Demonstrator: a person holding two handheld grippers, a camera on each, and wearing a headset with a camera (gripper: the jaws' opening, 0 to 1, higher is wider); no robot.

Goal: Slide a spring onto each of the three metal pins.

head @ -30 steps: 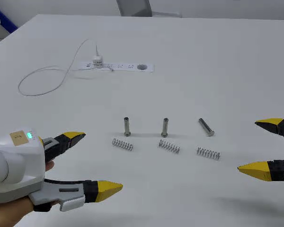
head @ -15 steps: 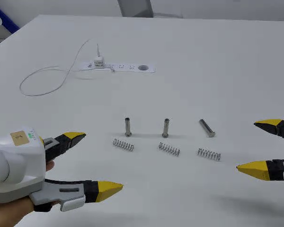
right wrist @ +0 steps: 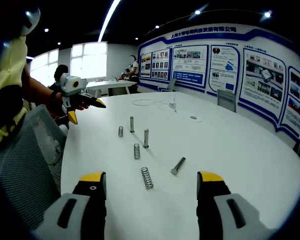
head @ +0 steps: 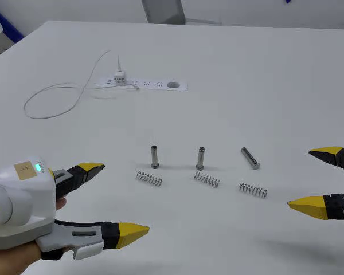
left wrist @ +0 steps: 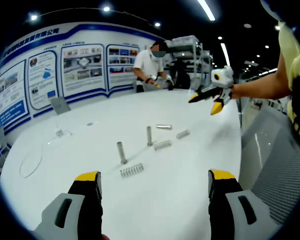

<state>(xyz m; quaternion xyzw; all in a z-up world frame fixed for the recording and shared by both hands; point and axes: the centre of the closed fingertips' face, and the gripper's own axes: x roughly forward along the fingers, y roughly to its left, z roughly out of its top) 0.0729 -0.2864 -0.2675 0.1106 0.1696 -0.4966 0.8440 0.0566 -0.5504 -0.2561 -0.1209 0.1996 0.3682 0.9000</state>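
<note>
Three pins stand in a row in the middle of the white bench. The left pin and the middle pin stand straight up. The right pin lies flat, and its long side slants from far left to near right.

Three springs lie flat in a second row, just beside the pins on the side of the near edge. There is one in front of each pin: the left spring, the middle spring and the right spring. Their long sides run mostly from the left edge toward the right edge. No spring is on a pin yet, so the job looks to be at its very start.

The left gripper hangs over the near left part of the bench. Its jaws are wide apart with nothing in them. The left spring is the closest one to it, ahead of its tips.

The right gripper hangs over the near right part, with its jaws apart and holding nothing too. The right spring is closest to it and lies straight ahead between its jaws, pointing its end at them.

One power strip and one cable lie toward the far left corner.
</note>
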